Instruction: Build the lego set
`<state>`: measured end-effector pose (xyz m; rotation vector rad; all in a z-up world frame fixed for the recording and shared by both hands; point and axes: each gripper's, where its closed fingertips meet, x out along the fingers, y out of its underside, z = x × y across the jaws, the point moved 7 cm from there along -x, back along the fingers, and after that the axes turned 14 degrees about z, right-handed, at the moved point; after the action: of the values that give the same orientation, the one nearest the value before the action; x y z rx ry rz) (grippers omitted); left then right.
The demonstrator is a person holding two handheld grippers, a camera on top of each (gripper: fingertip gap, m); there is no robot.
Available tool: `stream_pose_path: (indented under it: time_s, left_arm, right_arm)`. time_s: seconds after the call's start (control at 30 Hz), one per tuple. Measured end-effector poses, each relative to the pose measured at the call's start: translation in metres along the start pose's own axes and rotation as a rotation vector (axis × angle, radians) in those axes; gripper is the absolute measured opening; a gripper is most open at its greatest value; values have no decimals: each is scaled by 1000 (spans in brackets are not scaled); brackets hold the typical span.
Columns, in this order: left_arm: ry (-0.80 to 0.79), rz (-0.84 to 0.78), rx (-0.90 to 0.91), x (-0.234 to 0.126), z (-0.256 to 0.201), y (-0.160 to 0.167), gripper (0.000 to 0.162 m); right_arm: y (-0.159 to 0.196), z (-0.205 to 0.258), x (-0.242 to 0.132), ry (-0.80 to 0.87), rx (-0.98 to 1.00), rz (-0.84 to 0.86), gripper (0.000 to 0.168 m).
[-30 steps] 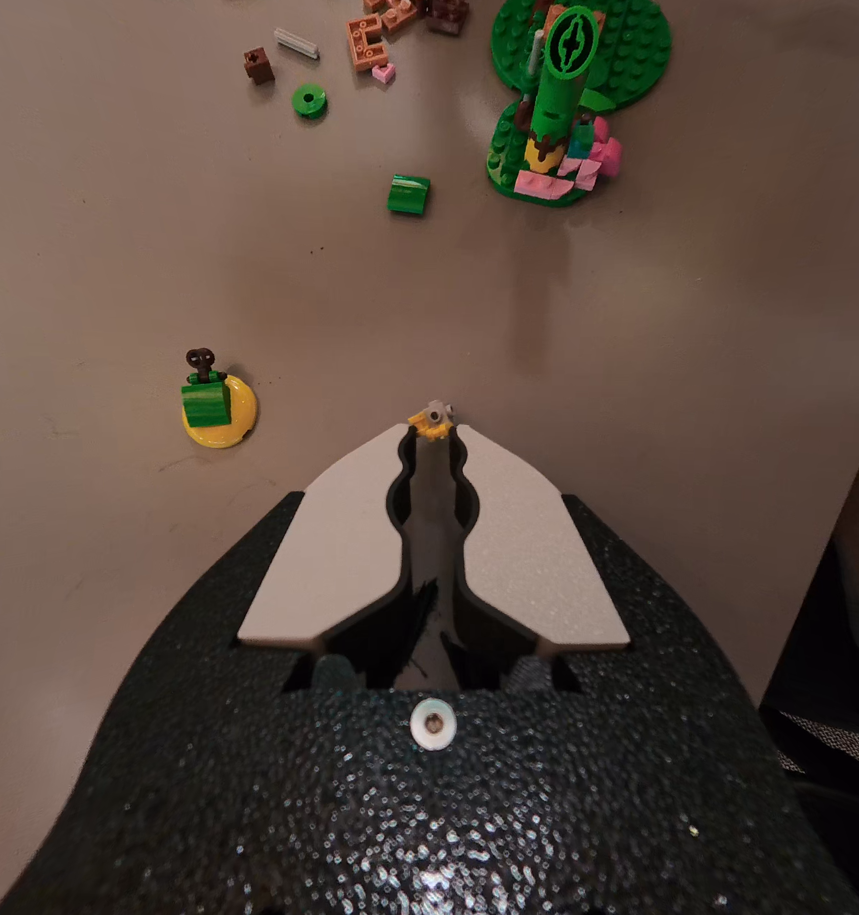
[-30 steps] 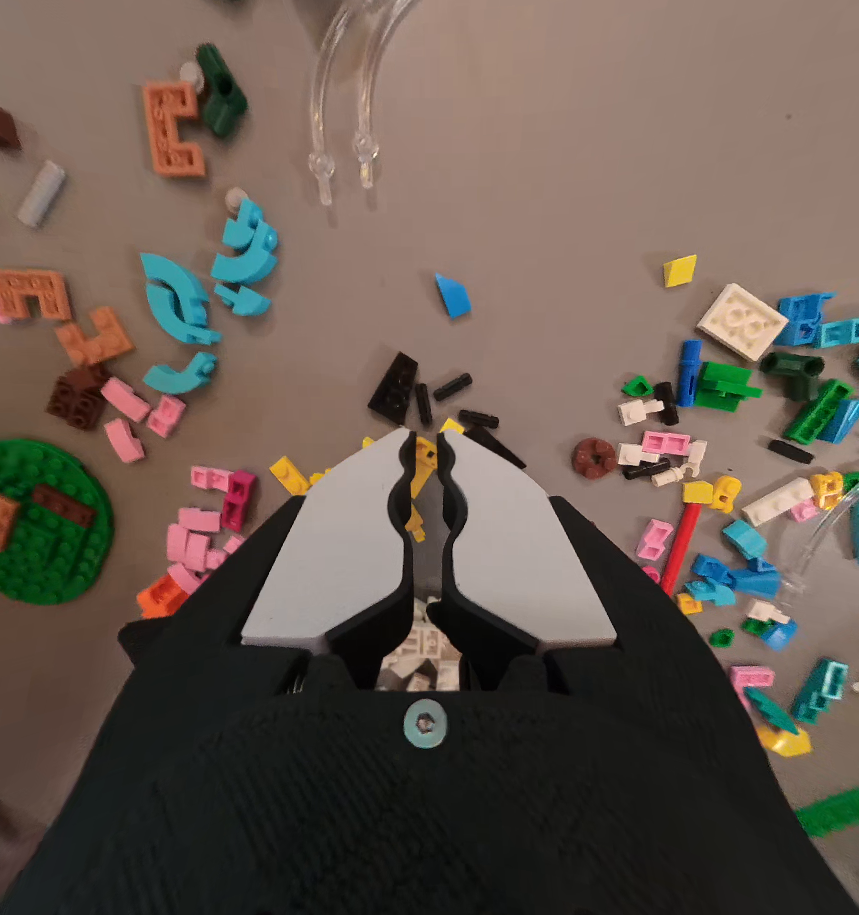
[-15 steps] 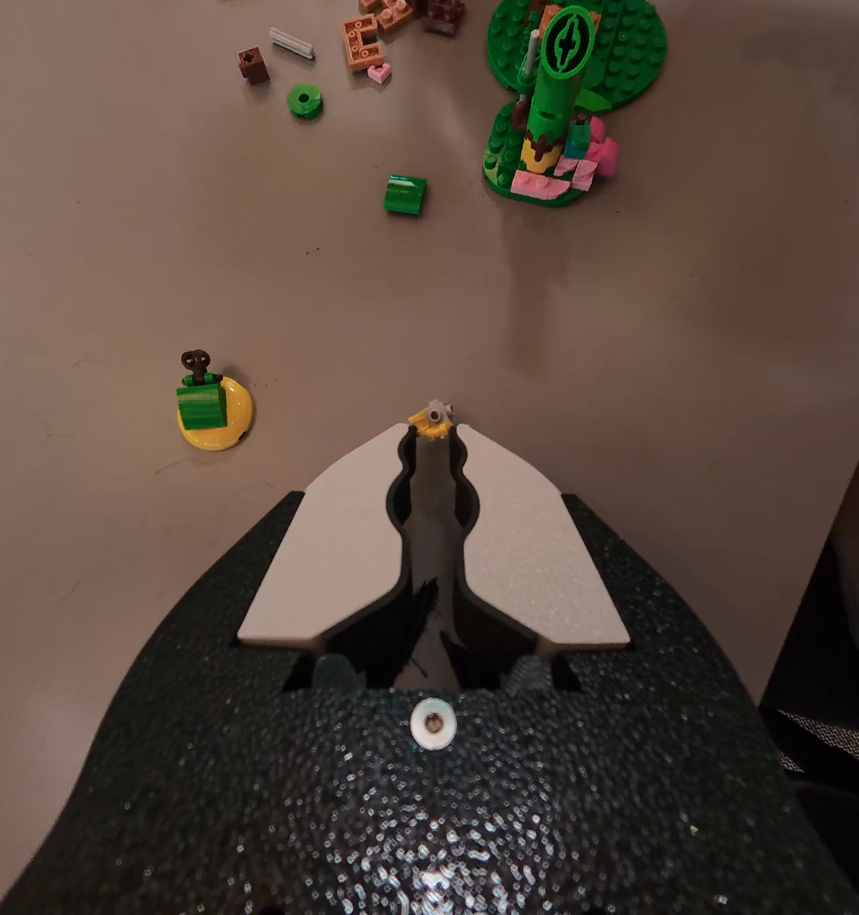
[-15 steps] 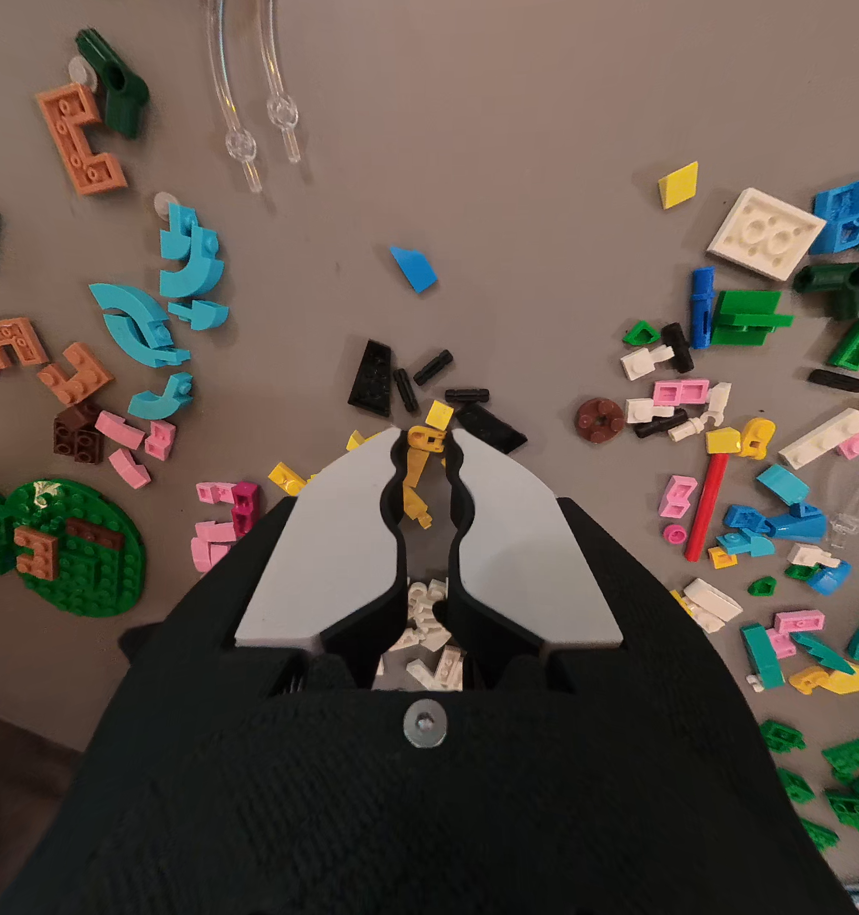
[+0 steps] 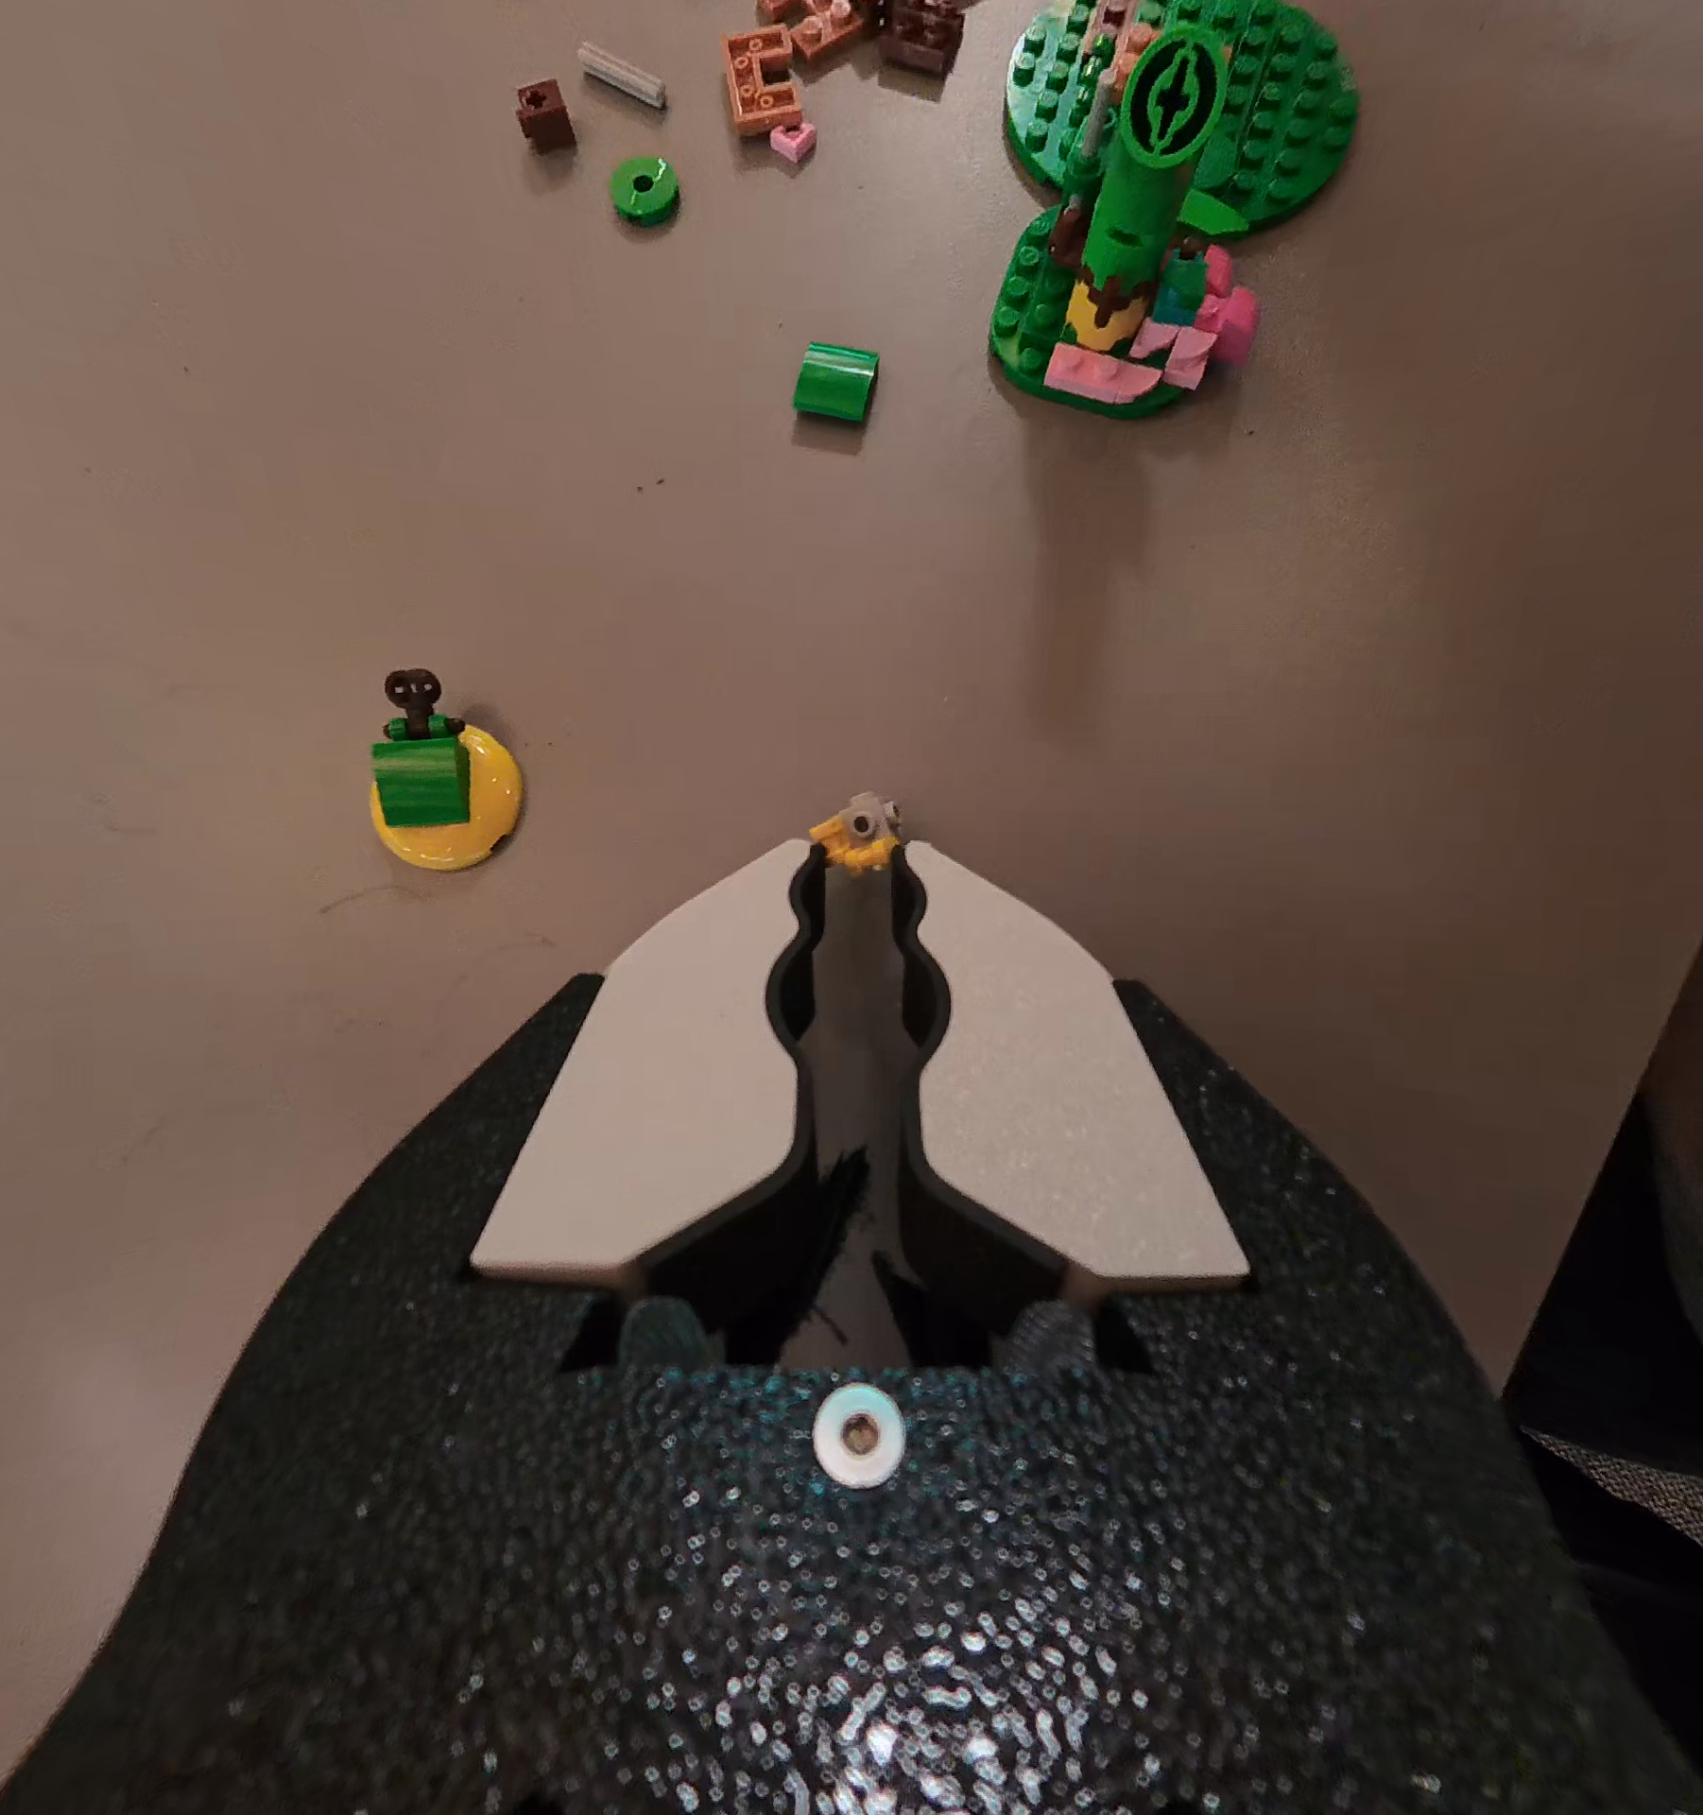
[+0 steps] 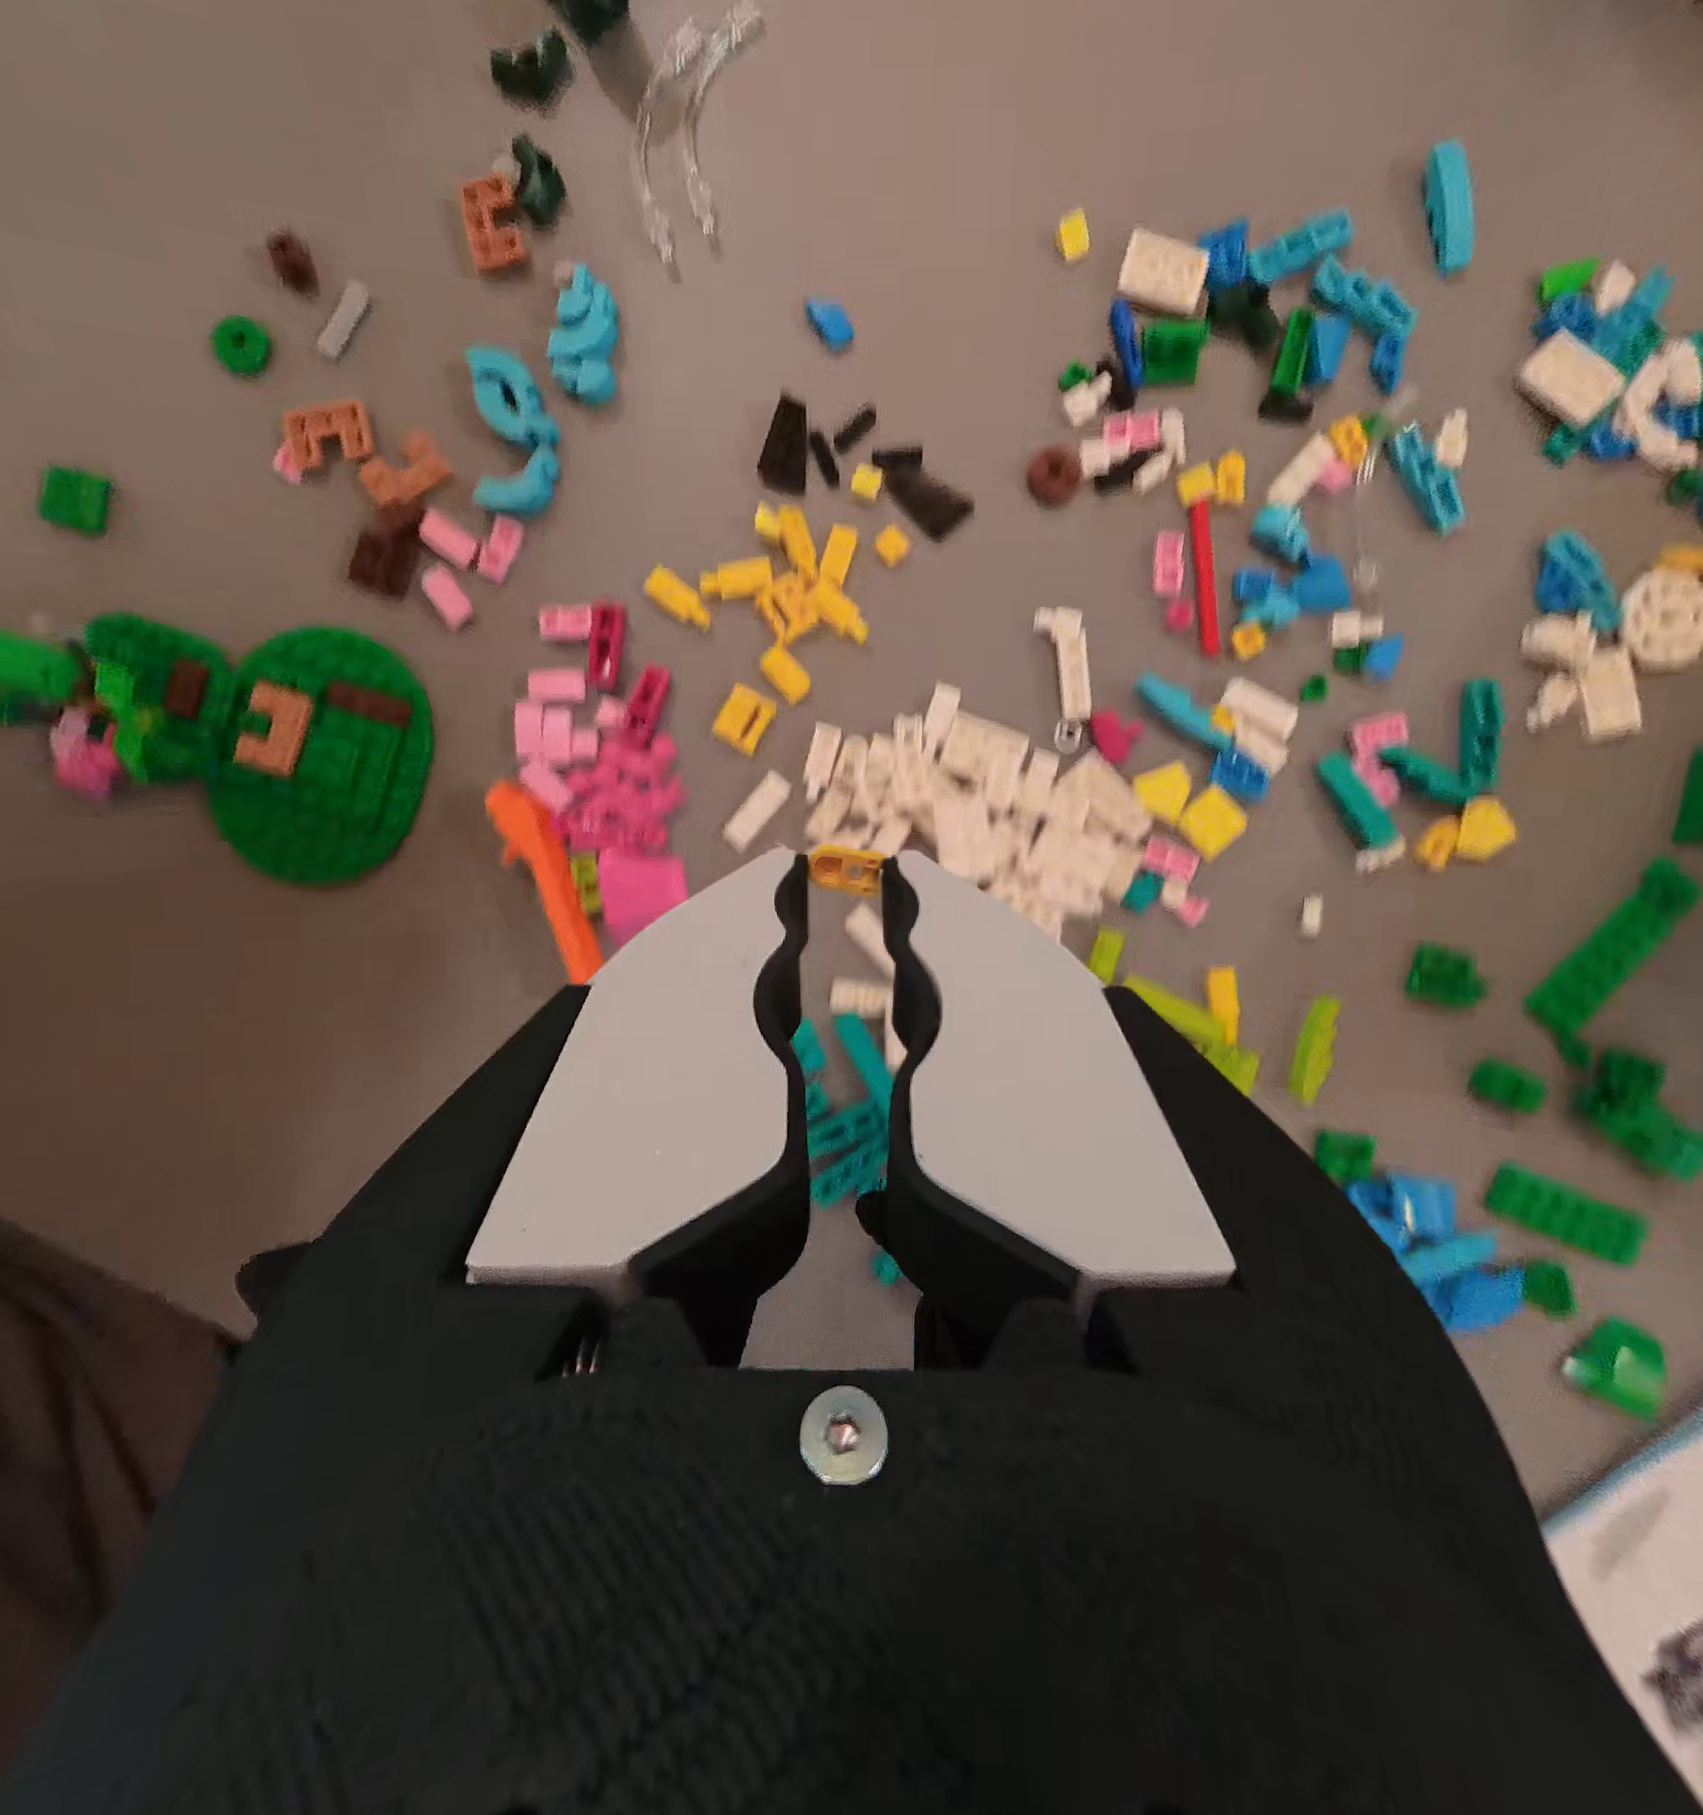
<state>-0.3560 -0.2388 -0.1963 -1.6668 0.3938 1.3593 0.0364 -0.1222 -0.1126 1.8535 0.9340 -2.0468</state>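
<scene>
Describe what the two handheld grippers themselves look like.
Both look alike. The left gripper has a black, glittery speckled body, two flat pale grey fingers with wavy black inner edges, and a silver screw in a white washer. The right gripper has a matte, ridged black body, light grey fingers and a bare silver screw.

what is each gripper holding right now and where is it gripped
Left gripper pinches a small yellow-and-grey piece at its tips. Right gripper clamps a yellow piece by both ends.
</scene>
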Motion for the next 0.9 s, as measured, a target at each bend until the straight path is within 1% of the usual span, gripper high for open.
stream_pose_path:
  time_s: [0.07, 0.13, 0.2, 0.27, 0.33, 0.43, 0.53, 0.63, 0.77, 0.9]
  left_arm:
    - [-4, 6, -1, 0, 0, 0, 13]
    - [-7, 12, -1, 1, 0, 0, 13]
    - [-10, 17, -2, 1, 0, 0, 13]
    - [-13, 20, -1, 1, -1, 0, 13]
    - [-12, 19, 2, 2, -1, -1, 12]
    - [-11, 25, 9, 3, -3, -2, 12]
    - [-10, 29, 15, 4, -3, -3, 13]
    - [-13, 30, 15, 3, -3, -3, 12]
    - [-8, 13, 7, 1, -2, -2, 12]
    - [-6, 13, 8, 1, -2, -2, 12]
  right_arm:
    - [32, 10, -5, -15, 3, -2, 12]
    - [59, 30, -1, -68, -21, 3, 12]
    - [78, 56, 9, -116, -79, 9, 12]
    - [86, 85, 20, -131, -150, -7, 12]
    - [84, 116, 30, -183, -223, -41, 12]
    - [70, 156, 44, -222, -314, -91, 12]
    - [58, 181, 56, -173, -398, -91, 12]
    - [51, 189, 63, -147, -432, -86, 12]
    - [45, 188, 67, -116, -445, -106, 12]
    - [44, 188, 72, -122, -448, -88, 12]
